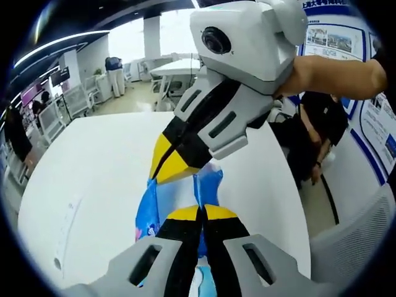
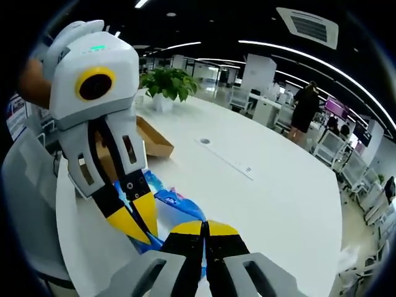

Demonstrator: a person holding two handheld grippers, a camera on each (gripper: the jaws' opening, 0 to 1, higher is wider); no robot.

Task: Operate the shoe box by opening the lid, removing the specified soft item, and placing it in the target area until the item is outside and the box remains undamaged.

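Table [image 1: 93, 185], left gripper view: white, smooth, rounded edge curving down the left and right of the frame, with broad bare surface to the left of the jaws. A flush slot plate [image 1: 65, 232] sits at lower left. The left gripper [image 1: 202, 213] rises from bottom centre, yellow-tipped black jaws pressed together on the blue soft item [image 1: 148, 210], a thin, glossy, crinkled packet with pink print lying in the lower middle. The right gripper [image 1: 162, 167] enters from upper right, grey-white shell, jaws also together, tips on the same packet's upper end. A hand [image 1: 334, 74] grips it at the right edge. A seated person in black [image 1: 322, 124] is at right, beyond the table edge.

Right gripper view: the right gripper [image 2: 204, 228] at bottom centre, jaws closed on the blue soft item [image 2: 179, 207], which lies on the white table [image 2: 278, 198] at lower centre-left. The left gripper [image 2: 139, 232] comes down from upper left, jaws together on the packet. Behind it, at left centre, the brown cardboard shoe box [image 2: 154, 142] stands open, well clear of the packet. Open tabletop spreads to the right as far as the curved far edge. A potted plant [image 2: 167, 83] stands at upper left.
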